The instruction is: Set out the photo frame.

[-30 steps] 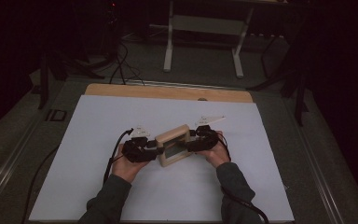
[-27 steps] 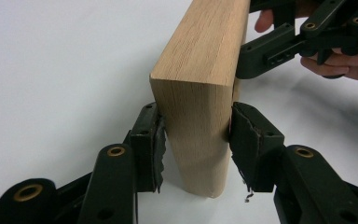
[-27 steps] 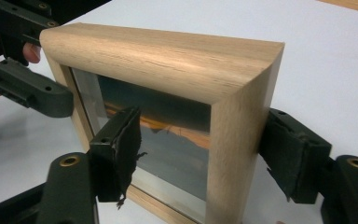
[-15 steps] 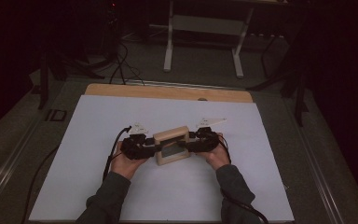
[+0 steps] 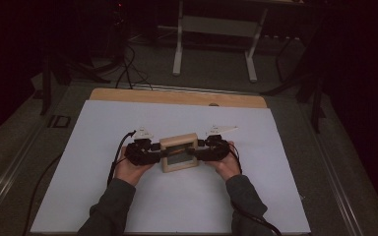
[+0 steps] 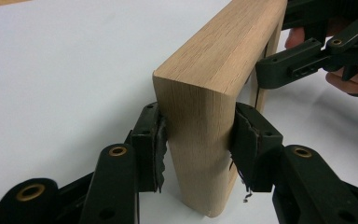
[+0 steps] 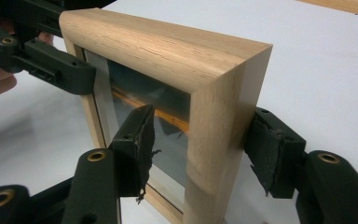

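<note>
- Hands meet mid-table in the high view: left gripper [image 5: 158, 154] & right gripper [image 5: 193, 152] sit at opposite sides of a small wooden picture frame [image 5: 178, 152], which stands on the white table sheet [image 5: 177, 206], roughly centre, slightly nearer the person.
- Left gripper view: jaws partway open, straddling the frame's end edge [image 6: 204, 116]. Right pad presses the wood; left pad [image 6: 151, 144] touches at its top, w/ a sliver of gap lower down. Looks like a light clamp, holding the frame upright on its bottom edge.
- Same view, farther off: the other gripper's jaw reaches the frame's far side.
- Right gripper view: jaws have just been closing, w/ the frame's corner post [image 7: 219, 140] between them. Outer pad [image 7: 268, 149] is against the back of the wood; inner pad [image 7: 140, 149] sits just in front of the glass [image 7: 144, 98], can't tell if it touches yet.
- Handling, my guess: frame is stiff & fairly light, smooth wood so a bit slippery under worn pads; glass pane is the fragile bit.
- Best hold is across the solid wooden rails at both ends, not on the glass; squeeze gently & keep it vertical so it won't tip.
</note>
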